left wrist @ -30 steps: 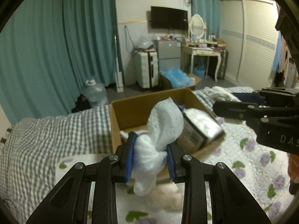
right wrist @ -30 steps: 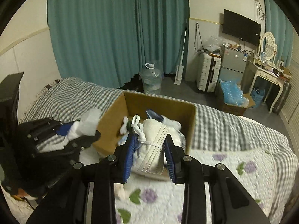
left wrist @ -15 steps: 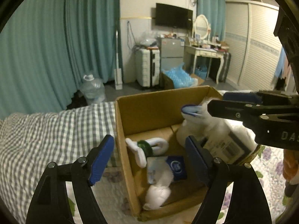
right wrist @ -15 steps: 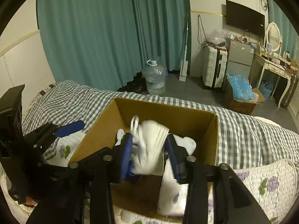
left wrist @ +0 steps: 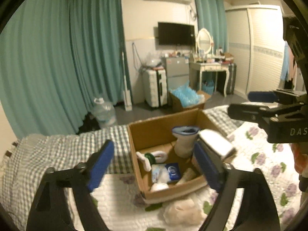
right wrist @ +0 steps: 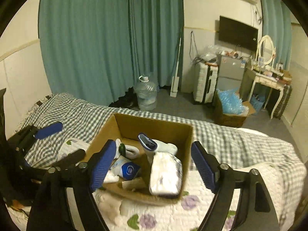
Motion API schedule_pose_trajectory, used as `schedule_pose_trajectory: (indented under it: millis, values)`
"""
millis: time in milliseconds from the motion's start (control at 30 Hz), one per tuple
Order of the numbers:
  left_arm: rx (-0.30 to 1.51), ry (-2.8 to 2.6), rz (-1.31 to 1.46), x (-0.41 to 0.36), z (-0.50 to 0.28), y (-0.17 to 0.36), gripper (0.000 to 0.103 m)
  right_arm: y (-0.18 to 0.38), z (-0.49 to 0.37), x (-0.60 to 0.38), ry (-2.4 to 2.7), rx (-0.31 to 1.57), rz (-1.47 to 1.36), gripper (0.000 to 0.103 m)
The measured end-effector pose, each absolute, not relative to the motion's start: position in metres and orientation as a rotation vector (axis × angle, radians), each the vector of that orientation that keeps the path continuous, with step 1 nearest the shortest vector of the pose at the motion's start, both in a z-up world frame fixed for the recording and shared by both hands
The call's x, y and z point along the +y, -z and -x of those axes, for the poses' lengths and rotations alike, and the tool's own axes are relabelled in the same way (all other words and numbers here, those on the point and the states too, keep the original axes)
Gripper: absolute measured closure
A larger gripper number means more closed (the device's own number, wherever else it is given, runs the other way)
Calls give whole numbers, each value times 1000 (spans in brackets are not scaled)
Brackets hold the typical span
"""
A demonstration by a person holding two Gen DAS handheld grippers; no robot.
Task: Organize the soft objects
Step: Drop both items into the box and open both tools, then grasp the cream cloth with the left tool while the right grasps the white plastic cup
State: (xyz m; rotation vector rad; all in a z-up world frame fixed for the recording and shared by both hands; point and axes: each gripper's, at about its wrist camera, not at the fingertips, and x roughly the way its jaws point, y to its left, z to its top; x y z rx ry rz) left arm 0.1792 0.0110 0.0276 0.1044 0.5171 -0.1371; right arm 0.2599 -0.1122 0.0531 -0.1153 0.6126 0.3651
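Cardboard box (right wrist: 154,130) on bed (right wrist: 240,144), partly on quilt (right wrist: 250,175). In box: sock (right wrist: 152,146) upright at back, wrapped pack (right wrist: 165,175) in front of it against right wall, pouch (right wrist: 128,168) left of pack, ring toy (right wrist: 130,150) behind pouch. Plush (left wrist: 182,209) on quilt before box. Water jug (right wrist: 145,94) on floor behind bed; suitcase (right wrist: 205,82) right of jug.
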Motion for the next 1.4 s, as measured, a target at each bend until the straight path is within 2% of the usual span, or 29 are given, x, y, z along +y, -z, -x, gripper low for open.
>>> schedule_pose_trajectory:
  millis: [133,333,500,1067,1333,1367,1400]
  values:
    - [463,123,-103,16,-141,-58,11,-82,-216,-124,-333,575,130,7]
    - [420,90,-110,19,-100,-78,11,-99,-167,-134,-312,549,152,4]
    - [434,90,-105,22,-85,-66,11,-81,-147,-135,-292,557,159,4]
    - [703,99,-19,10,-137,73,11,98,-206,-143,-252,783,69,4]
    - [804,171,-21,-9,-162,120,13,120,-219,-151,-202,836,41,4]
    - [812,181,-26,-12,-165,124,14,122,-220,-151,-198,839,45,4]
    - [817,191,-29,-14,-167,127,27,123,-220,-150,-197,840,48,4]
